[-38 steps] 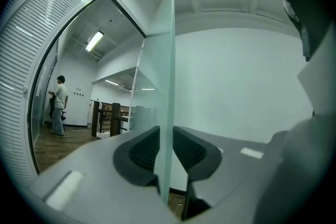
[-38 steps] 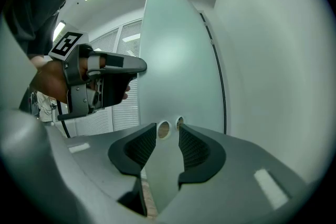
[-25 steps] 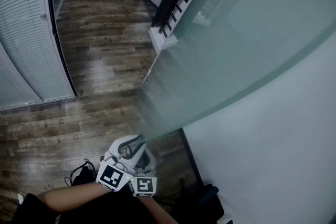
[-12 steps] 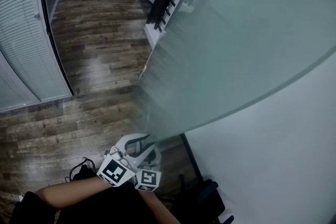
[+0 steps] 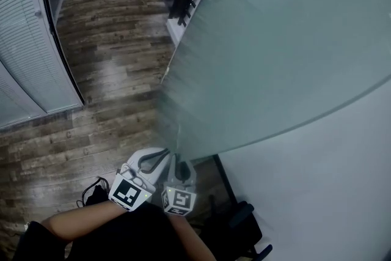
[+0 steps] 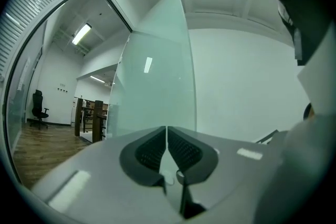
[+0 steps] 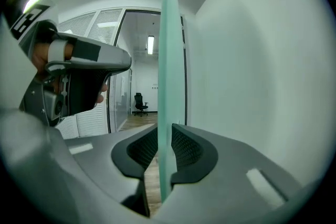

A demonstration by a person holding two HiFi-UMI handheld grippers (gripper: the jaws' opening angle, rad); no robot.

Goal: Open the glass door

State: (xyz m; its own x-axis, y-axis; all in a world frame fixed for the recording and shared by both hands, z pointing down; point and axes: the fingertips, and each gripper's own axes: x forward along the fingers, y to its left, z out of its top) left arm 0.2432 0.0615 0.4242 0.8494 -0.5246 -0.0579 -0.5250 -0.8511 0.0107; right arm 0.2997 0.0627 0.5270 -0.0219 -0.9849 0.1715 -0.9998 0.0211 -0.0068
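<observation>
- Head view: the frosted, pale green glass door [image 5: 275,58] fills the upper right. Its free edge ends low in the middle, just above both tongs. There is open dark wood plank floor [image 5: 110,70] to the left and a smooth white wall [image 5: 317,192] close on the right. The door covers more of the view than a second ago, and the right gripper [image 5: 181,165] now stands apart from the left gripper [image 5: 160,154].
- Left gripper view: the left gripper [image 6: 167,131] has just been closing. Its ribbed black pads meet with nothing between them. The door [image 6: 157,86] stands ahead.
- Right gripper view: the right gripper [image 7: 165,136] has just been closing. Its pads clamp the door's thin upright edge [image 7: 169,60].
</observation>
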